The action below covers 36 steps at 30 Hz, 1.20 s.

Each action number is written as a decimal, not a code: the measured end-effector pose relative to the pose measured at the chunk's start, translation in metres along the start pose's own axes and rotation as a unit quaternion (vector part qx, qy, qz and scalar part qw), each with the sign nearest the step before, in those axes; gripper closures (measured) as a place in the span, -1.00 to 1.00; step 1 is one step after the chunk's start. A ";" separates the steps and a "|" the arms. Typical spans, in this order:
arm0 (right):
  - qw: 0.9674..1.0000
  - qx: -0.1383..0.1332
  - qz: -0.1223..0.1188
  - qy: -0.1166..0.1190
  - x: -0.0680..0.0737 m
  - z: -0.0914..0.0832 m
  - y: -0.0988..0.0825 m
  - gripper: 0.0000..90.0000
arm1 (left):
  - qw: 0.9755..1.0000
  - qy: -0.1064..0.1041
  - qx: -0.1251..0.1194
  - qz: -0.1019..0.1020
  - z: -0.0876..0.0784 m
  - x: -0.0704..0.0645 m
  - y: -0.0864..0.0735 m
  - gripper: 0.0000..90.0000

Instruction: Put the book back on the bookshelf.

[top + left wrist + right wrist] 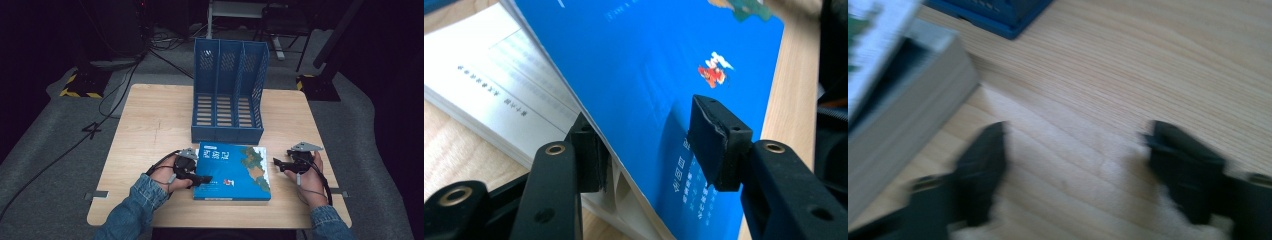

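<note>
The work surface is a light wooden table (150, 125) with visible grain, standing on grey carpet in a dark room. At its far middle stands a blue plastic file rack (228, 90) with three upright compartments and slotted walls, all empty.

A thick softcover book (233, 171) lies flat just in front of the rack, near the person's edge. Its cover is glossy blue with a map-like print. Its long axis runs left to right across the table.

The left gripper (197, 177) is at the book's left edge and is the nearer tool. In the left gripper view the front cover (649, 75) is lifted off the white page block (499, 80). One jaw sits beneath the cover, against it; the other stands above the cover with a gap. The jaws are part-way open around the cover and not clamped on it.

The right gripper (278, 164) lies just off the book's right edge, apart from it, pointing toward it. Its jaws are parted over bare wood with nothing between them.

Judgement: the coming move depends on the left jaws closing on the thin, flexible cover.
</note>
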State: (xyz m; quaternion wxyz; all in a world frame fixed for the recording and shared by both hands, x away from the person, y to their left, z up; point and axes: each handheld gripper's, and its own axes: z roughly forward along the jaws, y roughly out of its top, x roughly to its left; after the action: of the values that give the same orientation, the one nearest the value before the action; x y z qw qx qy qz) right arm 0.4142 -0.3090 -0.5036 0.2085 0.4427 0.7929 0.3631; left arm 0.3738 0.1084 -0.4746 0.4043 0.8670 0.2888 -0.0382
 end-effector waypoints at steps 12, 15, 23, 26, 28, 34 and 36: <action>0.999 -0.045 -0.006 0.030 0.021 -0.035 0.014 0.04 | 0.999 -0.023 0.004 -0.043 -0.012 0.000 0.014 0.85; 0.997 -0.063 -0.028 0.032 0.029 -0.044 0.018 0.00 | 0.999 -0.018 0.006 -0.042 -0.015 -0.004 0.020 0.86; 0.992 -0.100 -0.064 0.031 0.057 -0.066 0.029 -0.11 | 1.000 -0.003 0.008 -0.020 -0.019 -0.009 0.036 0.87; 0.991 -0.102 -0.079 0.034 0.068 -0.071 0.030 -0.13 | 1.000 -0.003 0.013 -0.016 -0.020 -0.010 0.042 0.87; 0.990 -0.106 -0.087 0.036 0.075 -0.074 0.032 -0.18 | 1.000 -0.002 0.012 -0.012 -0.022 -0.011 0.046 0.87; 0.987 -0.109 -0.109 0.040 0.100 -0.081 0.036 -0.25 | 1.000 0.005 0.017 -0.001 -0.025 -0.015 0.056 0.87; 0.986 -0.110 -0.114 0.042 0.105 -0.081 0.037 -0.25 | 1.000 0.006 0.017 0.000 -0.025 -0.017 0.059 0.87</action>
State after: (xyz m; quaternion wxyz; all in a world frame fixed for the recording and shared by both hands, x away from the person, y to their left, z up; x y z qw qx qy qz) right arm 0.3263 -0.2382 -0.4238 0.2626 0.3080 0.8015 0.4402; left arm 0.3872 0.0892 -0.4126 0.3878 0.8738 0.2908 -0.0383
